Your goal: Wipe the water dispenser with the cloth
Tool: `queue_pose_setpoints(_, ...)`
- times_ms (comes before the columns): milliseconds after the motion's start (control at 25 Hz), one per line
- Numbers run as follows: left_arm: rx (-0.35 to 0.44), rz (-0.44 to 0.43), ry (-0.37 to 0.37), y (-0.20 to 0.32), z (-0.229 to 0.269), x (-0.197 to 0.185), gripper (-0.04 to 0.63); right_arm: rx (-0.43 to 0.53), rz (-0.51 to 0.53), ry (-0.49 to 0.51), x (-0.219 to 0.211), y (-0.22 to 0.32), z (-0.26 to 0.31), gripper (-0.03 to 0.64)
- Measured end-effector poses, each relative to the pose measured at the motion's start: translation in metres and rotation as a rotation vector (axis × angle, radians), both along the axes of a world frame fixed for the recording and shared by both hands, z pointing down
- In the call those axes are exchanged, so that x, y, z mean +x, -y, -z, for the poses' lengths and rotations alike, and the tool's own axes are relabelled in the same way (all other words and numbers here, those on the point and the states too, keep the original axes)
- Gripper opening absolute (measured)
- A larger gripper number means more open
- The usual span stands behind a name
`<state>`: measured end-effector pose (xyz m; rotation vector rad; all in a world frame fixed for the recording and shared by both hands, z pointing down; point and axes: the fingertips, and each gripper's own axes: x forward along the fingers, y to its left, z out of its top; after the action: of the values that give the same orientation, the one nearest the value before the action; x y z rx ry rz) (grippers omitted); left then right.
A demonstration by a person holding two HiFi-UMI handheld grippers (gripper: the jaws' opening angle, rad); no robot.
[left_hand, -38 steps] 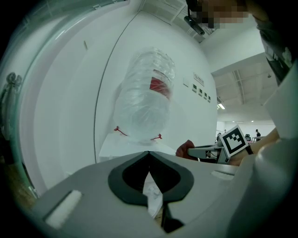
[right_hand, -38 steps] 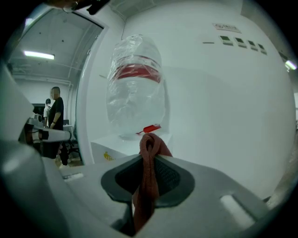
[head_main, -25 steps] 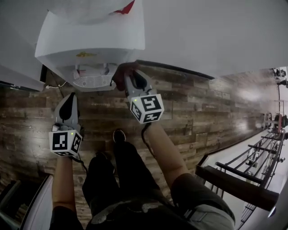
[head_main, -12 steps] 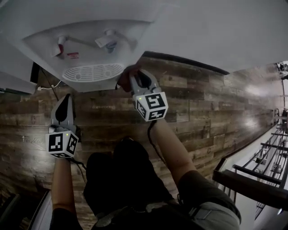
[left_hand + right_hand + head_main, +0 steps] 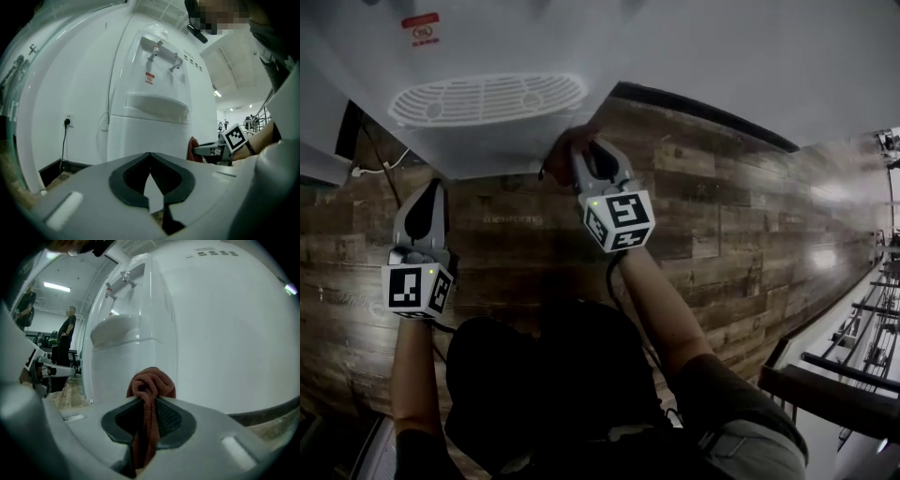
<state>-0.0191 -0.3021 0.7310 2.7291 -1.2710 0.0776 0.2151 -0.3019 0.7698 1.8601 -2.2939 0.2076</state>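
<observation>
The white water dispenser (image 5: 487,94) fills the top left of the head view, with its drip grille (image 5: 487,97) facing me. In the left gripper view, two taps (image 5: 164,50) show on the dispenser (image 5: 154,117). My right gripper (image 5: 578,157) is shut on a reddish-brown cloth (image 5: 562,155) at the cabinet's right front corner. In the right gripper view the cloth (image 5: 151,385) bunches out of the gripper (image 5: 151,399) close to the dispenser (image 5: 136,333); I cannot tell if it touches. My left gripper (image 5: 431,192) is shut and empty, below the dispenser's left side.
A wood-plank floor (image 5: 722,216) runs under me, with a white wall (image 5: 750,56) behind the dispenser. A black cord (image 5: 63,140) hangs from a wall socket left of the dispenser. A person (image 5: 68,329) stands far off. Railings (image 5: 872,319) lie at the right.
The dispenser now looks larger and higher in the head view, its taps out of frame. The right gripper stays at the cabinet corner with the cloth. The left gripper has risen slightly.
</observation>
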Motion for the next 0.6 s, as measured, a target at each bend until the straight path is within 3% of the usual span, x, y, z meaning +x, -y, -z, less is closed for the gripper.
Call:
queue_pose_setpoints(200, -0.019, -0.023, -0.018, -0.005, -0.041, 0.005, 0.018, -0.062, 0.002, -0.014, -0.003, 0.000, -0.065, 0.051)
queue_pose_setpoints(320, -0.051, -0.008, -0.009, -0.004, -0.068, 0.000, 0.018, -0.083, -0.013, 0.047, -0.009, 0.003, -0.096, 0.051)
queue_pose_setpoints(480, -0.085, 0.019, -0.017, -0.004, -0.095, -0.004, 0.018, -0.193, -0.016, 0.058, -0.017, 0.004, -0.142, 0.051)
queue_pose_setpoints(600, -0.048, 0.001, -0.010, -0.006, -0.087, -0.005, 0.018, -0.170, 0.031, 0.050, -0.028, -0.004, -0.129, 0.051)
